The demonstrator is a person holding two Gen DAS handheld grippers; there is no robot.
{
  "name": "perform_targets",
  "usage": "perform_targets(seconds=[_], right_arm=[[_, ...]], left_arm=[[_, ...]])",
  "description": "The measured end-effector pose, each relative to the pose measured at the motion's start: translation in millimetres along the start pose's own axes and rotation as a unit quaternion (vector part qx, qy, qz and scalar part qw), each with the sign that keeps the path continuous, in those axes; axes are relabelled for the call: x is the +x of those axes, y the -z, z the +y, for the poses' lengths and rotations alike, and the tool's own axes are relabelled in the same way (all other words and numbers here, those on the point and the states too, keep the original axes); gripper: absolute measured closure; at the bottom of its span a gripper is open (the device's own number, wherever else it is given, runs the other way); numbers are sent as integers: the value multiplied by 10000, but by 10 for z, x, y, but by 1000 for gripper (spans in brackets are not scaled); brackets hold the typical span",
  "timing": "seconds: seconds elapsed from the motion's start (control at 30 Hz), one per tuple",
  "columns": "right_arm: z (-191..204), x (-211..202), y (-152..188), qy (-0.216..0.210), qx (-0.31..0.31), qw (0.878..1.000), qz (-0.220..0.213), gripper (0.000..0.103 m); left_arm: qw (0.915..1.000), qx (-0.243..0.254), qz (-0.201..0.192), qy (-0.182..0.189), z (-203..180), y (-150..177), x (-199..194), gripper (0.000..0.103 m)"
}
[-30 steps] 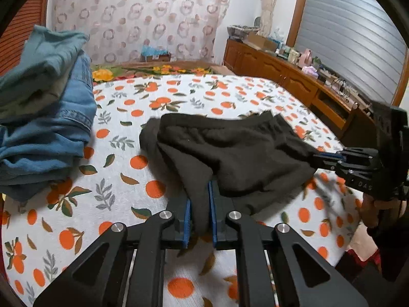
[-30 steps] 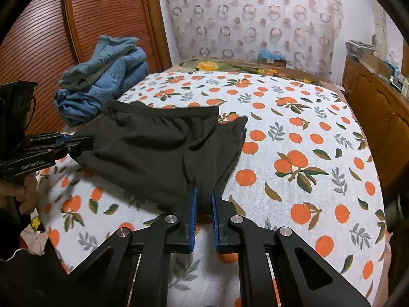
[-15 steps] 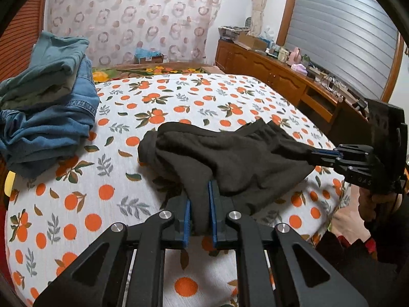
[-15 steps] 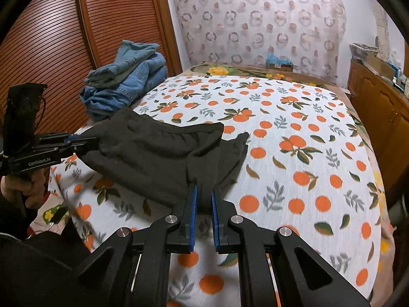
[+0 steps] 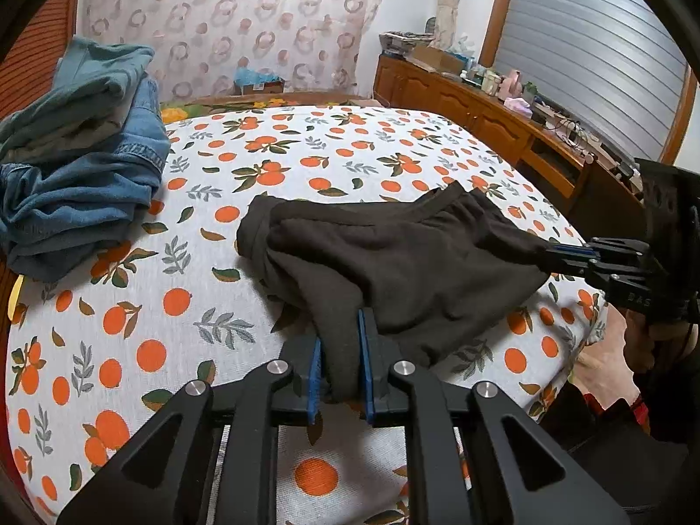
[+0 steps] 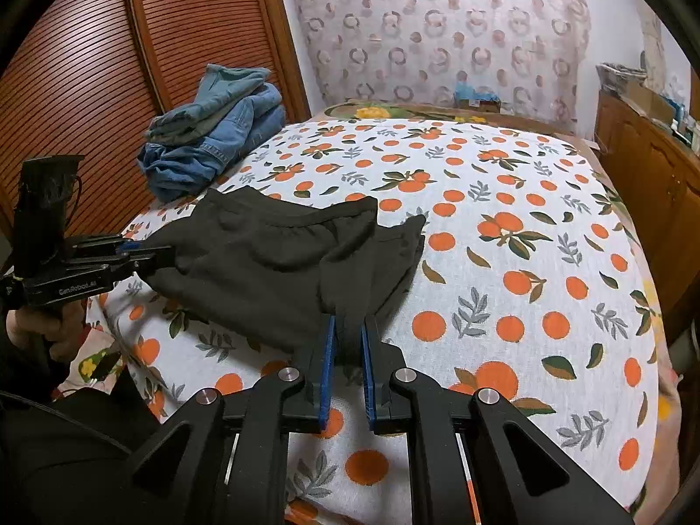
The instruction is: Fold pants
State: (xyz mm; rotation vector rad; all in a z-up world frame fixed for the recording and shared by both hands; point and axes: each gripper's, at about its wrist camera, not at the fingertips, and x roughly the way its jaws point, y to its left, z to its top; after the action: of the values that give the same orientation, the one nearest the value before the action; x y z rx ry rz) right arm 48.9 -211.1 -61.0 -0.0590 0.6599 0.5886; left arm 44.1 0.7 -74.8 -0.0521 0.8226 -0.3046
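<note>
- We see the dark pants (image 5: 393, 258) lying bunched near the front edge of the bed (image 5: 306, 153), on the orange-print sheet.
- Left gripper (image 5: 340, 350): jaws have just been opening slightly, cloth between them, pads touching it.
- Right gripper (image 6: 348, 345): jaws pinching the pants' other end.
- Jeans pile (image 6: 214, 135) well apart, far corner.

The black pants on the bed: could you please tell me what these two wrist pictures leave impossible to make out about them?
- Left wrist view: the gripped hem of the black pants is hidden between the left gripper pads.
- Right wrist view: the edge held in the right gripper is hidden likewise.
- Both views: the layers underneath are covered by the top layer.
- Sideboard clutter is too small to identify.
</note>
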Motion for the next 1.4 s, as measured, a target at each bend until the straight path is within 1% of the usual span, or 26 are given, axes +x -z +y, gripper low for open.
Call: perform_targets(seconds=[0.07, 0.17, 0.2, 0.23, 0.27, 0.3, 0.37, 0.4, 0.43, 0.5, 0.53, 0.57, 0.6, 0.7, 0.77, 0.83, 0.9, 0.97, 1.03, 1.1, 1.2, 1.33, 1.37, 1.4], right_arm=[[6, -29, -2, 24, -14, 10000, -22, 93], [-11, -85, -13, 112, -11, 9999, -79, 93], [-21, -113, -13, 146, 0, 9998, -103, 93], [-30, -132, -18, 181, 10, 9998, -116, 90], [-41, -144, -28, 197, 18, 9997, -128, 89], [-48, -152, -38, 217, 24, 9997, -141, 89], [-57, -145, -65, 251, 19, 9996, -154, 88], [-52, -135, -83, 267, 10, 9995, -162, 88], [-49, -123, -107, 271, 4, 9995, -173, 85], [-36, -88, -156, 245, -21, 9995, -209, 79], [-28, -61, -182, 242, -35, 9995, -223, 76], [-18, -27, -213, 221, -49, 9995, -236, 75], [-25, 19, -249, 199, -62, 9995, -234, 74], [-38, 167, -335, 182, -91, 9996, -208, 73], [-58, 285, -387, 160, -87, 9997, -153, 73], [-82, 397, -432, 181, -85, 9998, -86, 73], [-108, 504, -476, 194, -83, 9998, -17, 73], [-119, 588, -522, 172, -73, 9998, 31, 73], [-129, 675, -566, 120, -47, 9999, 94, 73], [-139, 731, -596, 96, -33, 9999, 139, 73], [-147, 809, -627, 41, -22, 9998, 199, 73], [-154, 945, -669, -52, -27, 9995, 322, 73], [-154, 956, -674, -67, -41, 9995, 307, 73], [-153, 951, -671, -74, -47, 9996, 275, 73]], left_arm=[[10000, -22, 3, -3, -4, -8, -8, 86], [10000, 9, 4, -20, -2, -24, -16, 81], [10000, 16, -12, -25, -1, -34, -25, 75], [10000, 15, -23, -31, 3, -42, -29, 69], [10000, -4, -57, -38, 16, -59, -36, 59], [9999, -27, -98, -27, 30, -74, -46, 55], [9999, -66, -143, -20, 63, -115, -50, 55], [9998, -63, -155, -53, 74, -135, -44, 53], [9998, -51, -168, -98, 90, -158, -30, 52], [9997, -38, -156, -165, 131, -204, 19, 42], [9997, -49, -145, -174, 151, -220, 45, 39], [9997, -62, -139, -176, 178, -240, 77, 34], [9996, -81, -137, -214, 197, -257, 102, 34], [9990, -105, -183, -383, 249, -312, 177, 34], [9990, -126, -204, -369, 277, -340, 214, 34], [9990, -137, -182, -379, 298, -371, 255, 38], [9990, -107, -152, -400, 306, -397, 294, 47], [9993, -85, -115, -355, 309, -413, 329, 51], [9995, -35, -114, -295, 294, -417, 351, 57], [9998, 44, -105, -181, 271, -413, 372, 71], [9997, 122, -73, -212, 241, -413, 405, 71], [9998, 124, -78, -135, 262, -425, 413, 71], [9998, 137, -102, -135, 259, -427, 404, 75], [9997, 167, -146, -138, 251, -430, 385, 82]])
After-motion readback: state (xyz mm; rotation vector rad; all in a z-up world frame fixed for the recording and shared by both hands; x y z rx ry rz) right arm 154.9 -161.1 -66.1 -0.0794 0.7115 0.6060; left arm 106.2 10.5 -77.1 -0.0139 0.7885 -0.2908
